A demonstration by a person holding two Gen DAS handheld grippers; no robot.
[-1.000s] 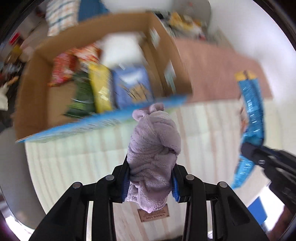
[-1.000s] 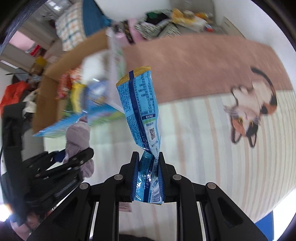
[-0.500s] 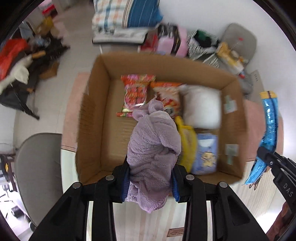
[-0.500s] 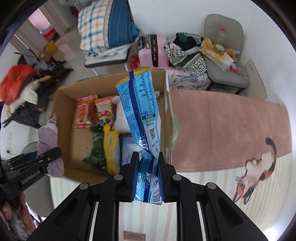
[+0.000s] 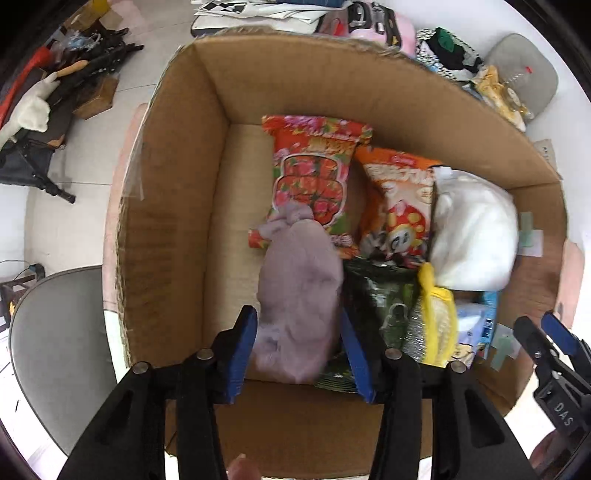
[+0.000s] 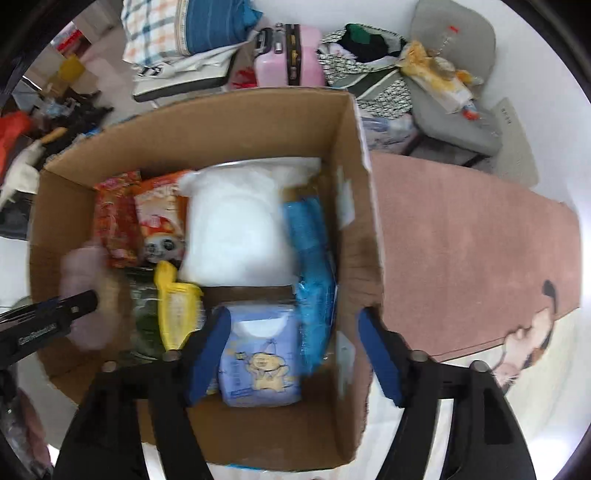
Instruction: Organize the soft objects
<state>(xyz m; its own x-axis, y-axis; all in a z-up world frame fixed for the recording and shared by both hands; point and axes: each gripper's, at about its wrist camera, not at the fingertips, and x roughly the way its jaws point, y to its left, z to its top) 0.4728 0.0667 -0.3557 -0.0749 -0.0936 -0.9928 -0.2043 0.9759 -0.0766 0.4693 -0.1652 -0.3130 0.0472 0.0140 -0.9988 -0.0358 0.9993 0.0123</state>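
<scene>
An open cardboard box (image 5: 166, 206) (image 6: 354, 155) sits below both grippers. My left gripper (image 5: 299, 328) is open over its near left part; the blurred lilac towel (image 5: 299, 291) (image 6: 85, 288) sits between the spread blue pads, apart from them. My right gripper (image 6: 291, 336) is open above the box's right side. The blue snack bag (image 6: 314, 266) lies loose along the right wall. The box also holds a red flowered bag (image 5: 314, 177), an orange bag (image 5: 402, 206), a white soft pack (image 6: 236, 229), a green bag (image 5: 384, 299), a yellow item (image 6: 173, 306) and a tissue pack (image 6: 258, 354).
A pink rug (image 6: 461, 240) lies right of the box. A grey chair (image 5: 55, 339) stands to its left. Beyond it are a pink suitcase (image 6: 288, 55), a plaid pillow (image 6: 166, 29) and a cluttered grey seat (image 6: 454, 66).
Both grippers have opened over the box. The blue snack bag has dropped in along the right wall, and the lilac towel is loose between the left pads.
</scene>
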